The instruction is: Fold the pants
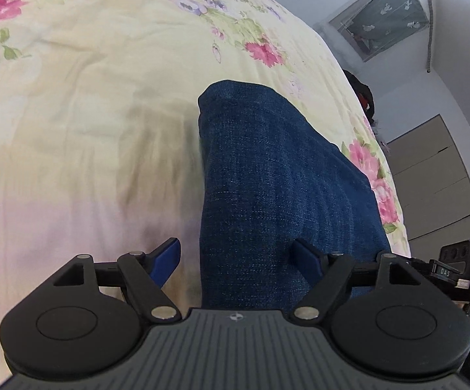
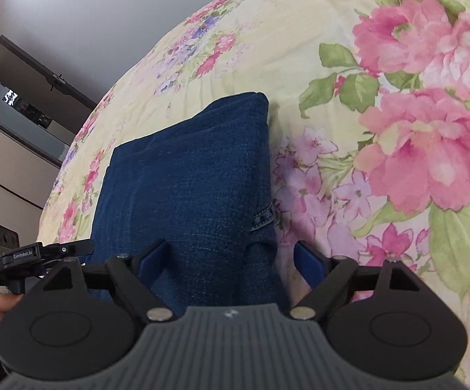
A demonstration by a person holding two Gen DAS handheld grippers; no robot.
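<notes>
Dark blue denim pants lie folded into a thick rectangular stack on the floral bedspread. My left gripper is open, its blue-padded fingers astride the stack's near left edge. In the right wrist view the same pants run away from me, with a stitched seam showing at their right side. My right gripper is open over the stack's near right corner, one finger above the denim and one above the sheet. Neither holds anything.
The bedspread is pale yellow with pink flowers. The other gripper shows at each frame's edge. Beyond the bed's far edge are grey cabinets, a wall cabinet and a dark shelf unit.
</notes>
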